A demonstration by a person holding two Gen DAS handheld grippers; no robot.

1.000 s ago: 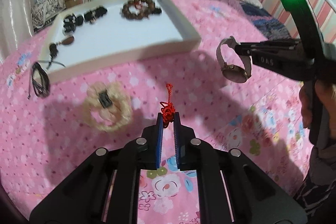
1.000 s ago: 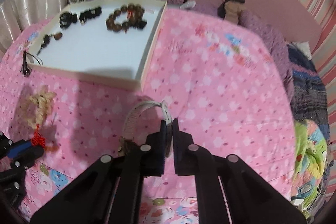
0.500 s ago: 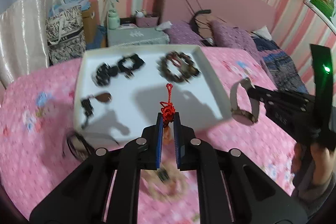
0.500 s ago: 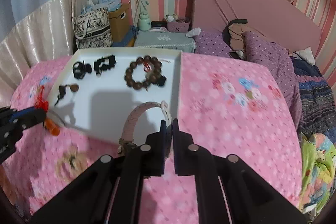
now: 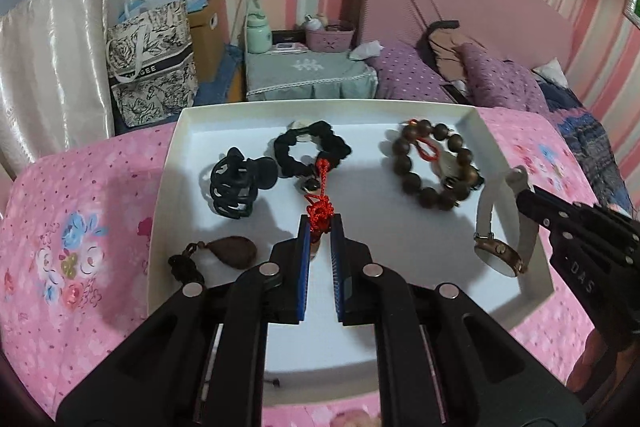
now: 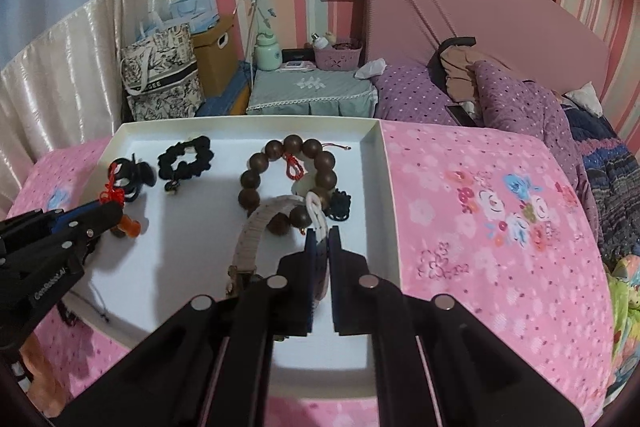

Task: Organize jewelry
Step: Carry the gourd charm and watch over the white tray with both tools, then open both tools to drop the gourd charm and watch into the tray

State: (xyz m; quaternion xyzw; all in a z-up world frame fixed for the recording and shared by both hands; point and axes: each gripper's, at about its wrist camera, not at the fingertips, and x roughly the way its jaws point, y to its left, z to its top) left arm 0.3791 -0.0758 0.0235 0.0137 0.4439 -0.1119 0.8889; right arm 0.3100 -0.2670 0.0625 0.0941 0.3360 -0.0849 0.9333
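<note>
Inspector A: Starting at the left of the white tray (image 5: 168, 187), which rests on the pink floral bedspread (image 5: 80, 227), a dark teardrop pendant (image 5: 234, 251) is noted near the front, with a black hair claw (image 5: 236, 187) behind it and a black scrunchie (image 5: 310, 151) beside that.

Inspector B: And the left gripper (image 5: 319, 227)?

Inspector A: Its fingers are closed on a red knotted cord (image 5: 320, 213), held over the middle of the tray. In the right wrist view an orange piece (image 6: 130, 225) is seen below the same knot; what else hangs from it cannot be told.

Inspector B: Further right?

Inspector A: A brown bead bracelet (image 5: 434, 163) with a small red loop inside it is recorded lying flat toward the tray's right side. Nearer the right rim, the right gripper (image 6: 322, 237) is closed on the strap of a wristwatch (image 5: 498, 255), which is carried just above the tray floor, its round case hanging lowest.

Inspector B: Contact between watch and tray?

Inspector A: It cannot be determined. Both held items are over the tray, apart from each other.
</note>
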